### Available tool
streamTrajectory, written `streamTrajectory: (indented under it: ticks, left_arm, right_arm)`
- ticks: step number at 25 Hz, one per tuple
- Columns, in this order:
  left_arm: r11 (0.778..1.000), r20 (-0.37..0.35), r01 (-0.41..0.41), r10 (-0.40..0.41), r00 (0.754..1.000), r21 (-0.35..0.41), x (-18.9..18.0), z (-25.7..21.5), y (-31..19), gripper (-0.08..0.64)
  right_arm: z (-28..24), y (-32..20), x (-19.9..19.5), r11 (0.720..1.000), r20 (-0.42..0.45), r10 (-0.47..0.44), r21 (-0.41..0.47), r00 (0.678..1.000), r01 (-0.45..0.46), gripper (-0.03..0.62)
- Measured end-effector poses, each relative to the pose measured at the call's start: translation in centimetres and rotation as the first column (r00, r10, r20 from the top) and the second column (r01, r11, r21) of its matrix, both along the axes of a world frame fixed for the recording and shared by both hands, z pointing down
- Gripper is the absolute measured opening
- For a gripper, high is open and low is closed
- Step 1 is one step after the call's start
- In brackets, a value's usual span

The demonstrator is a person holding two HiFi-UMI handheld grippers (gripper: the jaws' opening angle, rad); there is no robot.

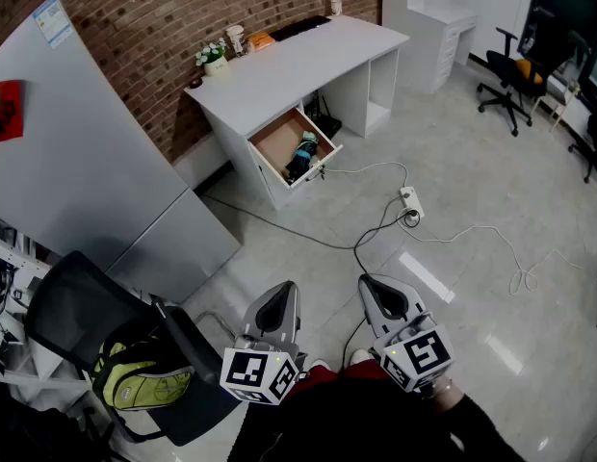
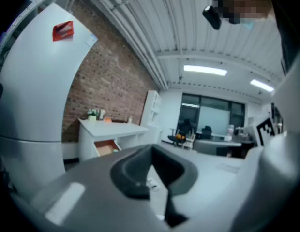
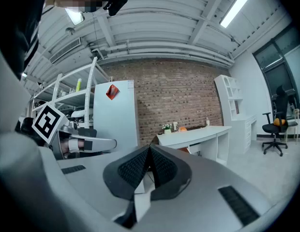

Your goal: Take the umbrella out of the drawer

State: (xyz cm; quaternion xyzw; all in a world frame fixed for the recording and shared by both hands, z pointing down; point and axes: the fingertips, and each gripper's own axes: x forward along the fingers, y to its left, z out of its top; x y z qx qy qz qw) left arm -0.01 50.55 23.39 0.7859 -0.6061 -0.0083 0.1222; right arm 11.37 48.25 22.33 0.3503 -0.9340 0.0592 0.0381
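The left gripper (image 1: pixel 279 301) and the right gripper (image 1: pixel 377 293) are both clenched with nothing between their jaws, held side by side above the floor (image 1: pixel 453 191). Well apart from them, the umbrella (image 1: pixel 303 155) lies inside the open drawer (image 1: pixel 275 141), which sticks out below the front edge of the white table (image 1: pixel 289 70).

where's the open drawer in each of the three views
Head view: open drawer upper centre, under the white desk, umbrella inside.
Left gripper view: drawer left of centre, below the desktop.
Right gripper view: only a brown sliver beside the right tongs.
Shared landmark: potted plant on the desk.
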Motion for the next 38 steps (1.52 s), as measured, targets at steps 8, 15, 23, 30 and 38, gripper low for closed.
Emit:
streamTrajectory:
  ticks: [8,15,23,30,38]
  left_arm:
    - [1.0,0.007,0.009,-0.009,1.0,-0.011,0.7,0.4,-0.4,0.002]
    - [1.0,0.036,0.015,-0.014,0.999,-0.011,2.4,0.3,-1.4,0.002]
    - [0.997,0.057,0.082,-0.082,0.995,0.012,3.9,-0.3,-2.5,0.002]
    - [0.994,0.082,0.1,-0.102,0.991,0.031,3.9,-0.8,-3.1,0.002]
    - [0.994,0.094,0.101,-0.104,0.99,0.039,2.6,-0.9,-5.0,0.002]
  right_arm:
    - [0.3,-0.9,1.2,1.0,0.025,0.001,-0.02,1.0,-0.001,0.008]
    - [0.6,-2.6,3.4,0.999,0.022,-0.003,-0.046,1.0,0.004,0.008]
    - [0.4,-4.2,7.7,0.998,0.02,0.053,-0.04,0.998,-0.052,0.008]
    - [0.5,-5.2,9.5,0.994,0.047,0.095,-0.052,0.994,-0.092,0.008]
    - [0.4,-7.0,8.3,0.995,0.06,0.088,-0.056,0.994,-0.085,0.008]
